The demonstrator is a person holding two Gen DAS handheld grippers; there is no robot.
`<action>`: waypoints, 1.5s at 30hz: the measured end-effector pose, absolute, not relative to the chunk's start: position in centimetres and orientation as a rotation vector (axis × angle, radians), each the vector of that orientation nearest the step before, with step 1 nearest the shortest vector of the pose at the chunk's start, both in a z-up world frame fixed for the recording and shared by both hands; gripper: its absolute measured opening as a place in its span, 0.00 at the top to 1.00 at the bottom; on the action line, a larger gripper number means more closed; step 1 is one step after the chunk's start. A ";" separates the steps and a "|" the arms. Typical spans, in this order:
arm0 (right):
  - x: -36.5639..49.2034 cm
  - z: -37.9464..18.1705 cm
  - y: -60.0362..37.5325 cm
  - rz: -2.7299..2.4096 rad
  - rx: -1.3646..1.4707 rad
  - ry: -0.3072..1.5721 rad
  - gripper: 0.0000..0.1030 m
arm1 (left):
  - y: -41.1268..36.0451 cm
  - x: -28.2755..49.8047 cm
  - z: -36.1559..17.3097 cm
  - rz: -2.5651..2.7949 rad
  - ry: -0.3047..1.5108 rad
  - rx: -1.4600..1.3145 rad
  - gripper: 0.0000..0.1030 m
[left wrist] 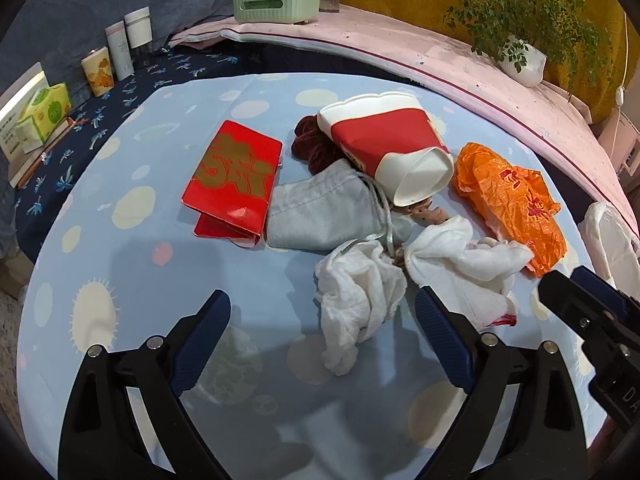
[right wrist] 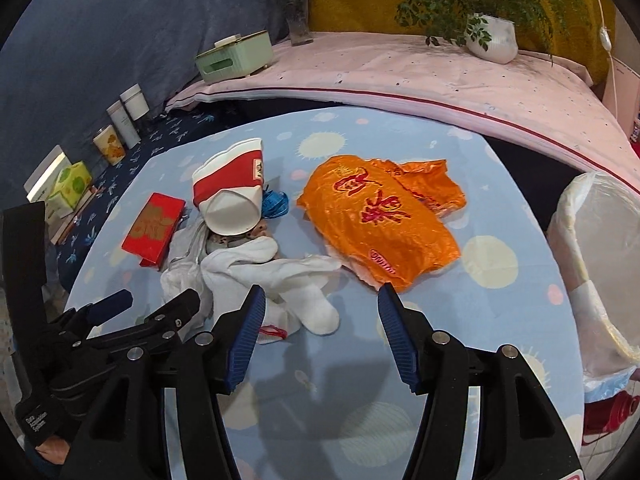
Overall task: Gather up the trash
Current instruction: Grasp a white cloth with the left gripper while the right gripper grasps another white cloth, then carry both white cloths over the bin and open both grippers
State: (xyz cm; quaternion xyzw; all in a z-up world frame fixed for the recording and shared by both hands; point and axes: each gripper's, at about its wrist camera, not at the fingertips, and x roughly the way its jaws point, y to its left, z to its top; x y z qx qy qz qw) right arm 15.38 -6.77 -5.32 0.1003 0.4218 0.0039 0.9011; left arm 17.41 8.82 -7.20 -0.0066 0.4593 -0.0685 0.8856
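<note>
The left gripper [left wrist: 322, 314] hangs above the spotted blue tablecloth [left wrist: 132, 264] with its jaws spread wide and nothing between them; a crumpled white cloth [left wrist: 358, 298] lies just beyond the fingertips. The right gripper [right wrist: 322, 312] is likewise spread and empty, its blue pads [right wrist: 394, 322] poised over a white sock-like cloth [right wrist: 280, 276] and the near edge of an orange plastic bag [right wrist: 376, 220]. Each wrist view catches the other tool at its margin: the right one at the right edge of the left view, the left one at the lower left of the right view. Further out, the trash is heaped mid-table: a tipped red-and-white paper bucket [left wrist: 384, 148], a flattened red box [left wrist: 232, 180] with gold lettering, and a grey drawstring pouch [left wrist: 324, 212] between them. Only the left view shows the pouch clearly and a dark red tangle [left wrist: 312, 140] behind the bucket; only the right view shows a blue tangle of string [right wrist: 276, 202] beside the bucket and the open mouth of a bin with a clear liner [right wrist: 600, 256] at the table's right edge, well apart from the heap. Behind, a green tissue box [right wrist: 234, 60] and a potted plant [right wrist: 492, 38] sit on a pink-covered ledge.
</note>
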 end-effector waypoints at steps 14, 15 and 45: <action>18.6 -7.8 -4.9 0.051 0.209 0.930 0.64 | 8.4 18.3 -8.4 -0.264 1.008 -0.077 0.75; 18.7 -8.0 -4.8 0.058 0.208 0.937 0.75 | 8.3 18.3 -8.3 -0.268 1.005 -0.075 0.76; 11.8 2.3 -17.3 -0.093 0.279 0.675 0.89 | -3.5 14.7 1.2 -0.427 0.831 0.034 0.80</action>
